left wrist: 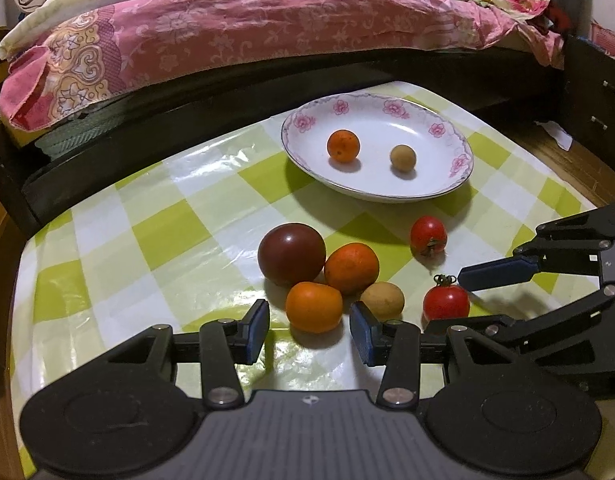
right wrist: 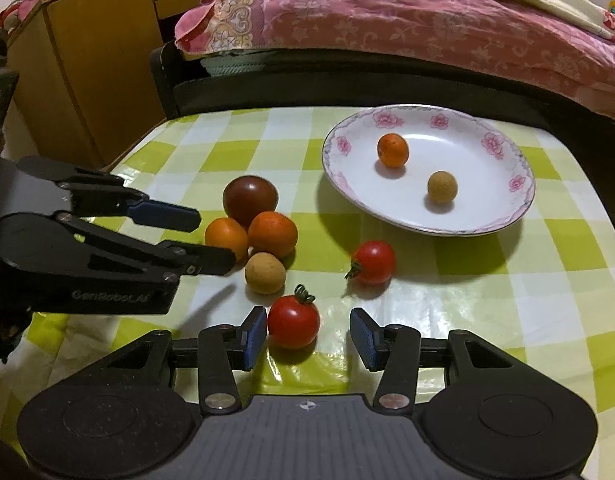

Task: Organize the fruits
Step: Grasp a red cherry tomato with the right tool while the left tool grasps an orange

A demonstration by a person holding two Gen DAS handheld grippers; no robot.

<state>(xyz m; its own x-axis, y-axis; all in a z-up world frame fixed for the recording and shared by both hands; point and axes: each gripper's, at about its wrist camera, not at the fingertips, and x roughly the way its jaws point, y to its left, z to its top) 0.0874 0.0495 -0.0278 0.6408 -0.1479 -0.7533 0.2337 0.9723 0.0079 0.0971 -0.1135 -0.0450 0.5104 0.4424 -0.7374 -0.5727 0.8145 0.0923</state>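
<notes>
Two fruits already lie on the flowered plate (left wrist: 459,160) in the left wrist view: a small orange (left wrist: 343,145) and a tan round fruit (left wrist: 402,157), apart from each other. Six more wait on the checked tabletop (left wrist: 155,232), so by my reckoning the sorting is about a quarter done. They count as one dark tomato (left wrist: 291,253), two loose oranges, the farther orange (left wrist: 351,268) and the nearer orange (left wrist: 314,307), one tan fruit (left wrist: 382,300), and two red cherry tomatoes. The dark tomato, both oranges and the tan fruit sit bunched together; the far cherry tomato (left wrist: 428,236) lies apart, nearer the plate. The left tool (left wrist: 309,334) is spread wide and grasps nothing, with the nearer orange just ahead between its pads.

From the right wrist view the count matches: two on the plate (right wrist: 515,204), six off it. The right tool (right wrist: 307,334) is likewise spread and empty, and the near cherry tomato (right wrist: 294,321) sits between its pads, close against the left one; whether it touches I cannot tell. Each tool looks set on its own fruit.
</notes>
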